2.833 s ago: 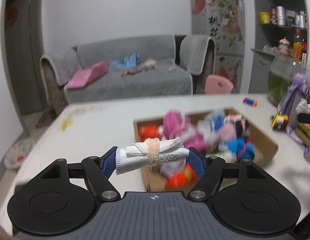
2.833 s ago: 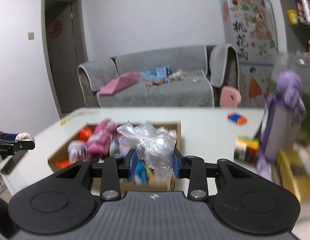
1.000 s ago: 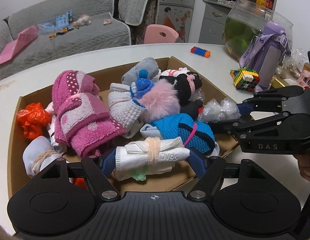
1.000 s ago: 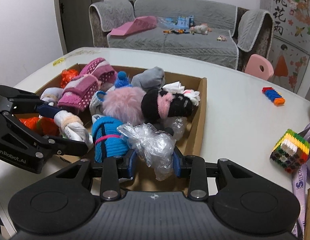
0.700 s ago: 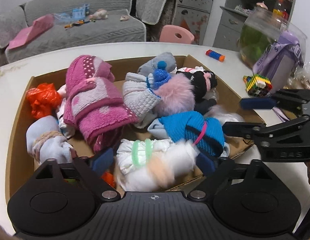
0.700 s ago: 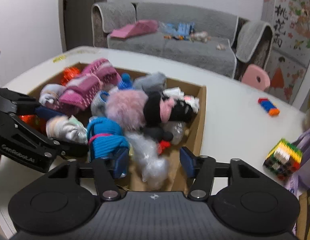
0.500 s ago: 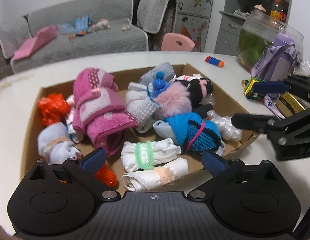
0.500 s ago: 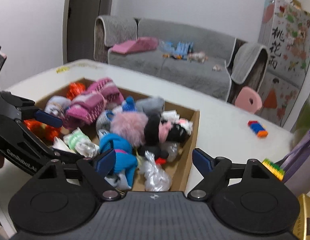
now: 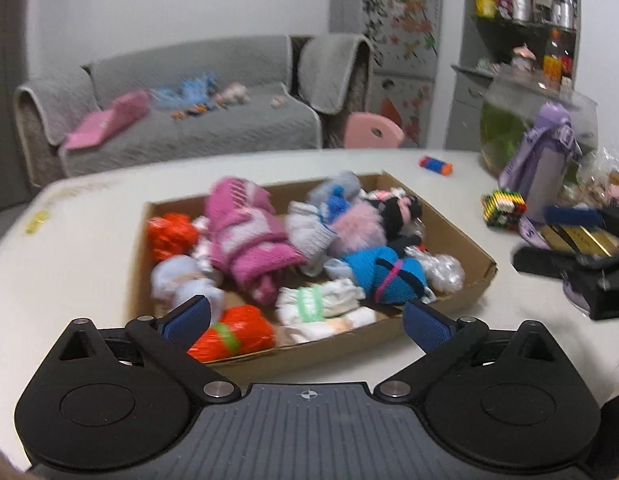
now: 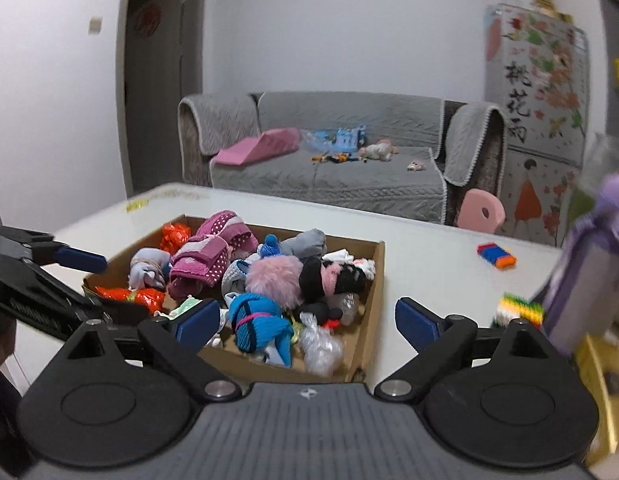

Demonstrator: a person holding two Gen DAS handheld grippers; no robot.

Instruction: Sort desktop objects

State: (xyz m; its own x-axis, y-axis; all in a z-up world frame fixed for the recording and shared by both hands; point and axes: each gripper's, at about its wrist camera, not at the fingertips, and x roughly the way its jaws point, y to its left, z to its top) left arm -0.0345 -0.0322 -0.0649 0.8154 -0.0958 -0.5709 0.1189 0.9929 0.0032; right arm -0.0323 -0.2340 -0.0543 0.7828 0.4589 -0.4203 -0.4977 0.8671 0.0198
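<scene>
A cardboard box on the white table holds several rolled socks, cloths and bags. The white cloth roll with a peach band lies at the box's near edge, just beyond my left gripper, which is open and empty. The clear plastic bag lies in the box's near right corner, also seen in the left wrist view. My right gripper hangs in front of the box, its jaws opening with nothing between them. Each gripper shows at the edge of the other's view.
A purple bottle and a multicoloured block cube stand right of the box, with a fish bowl behind them. A blue-orange block lies on the table. Beyond the table are a grey sofa and a pink chair.
Both grippers opened over the box: the white roll and the plastic bag dropped into it. Both grippers then pulled back and rose away from the box.
</scene>
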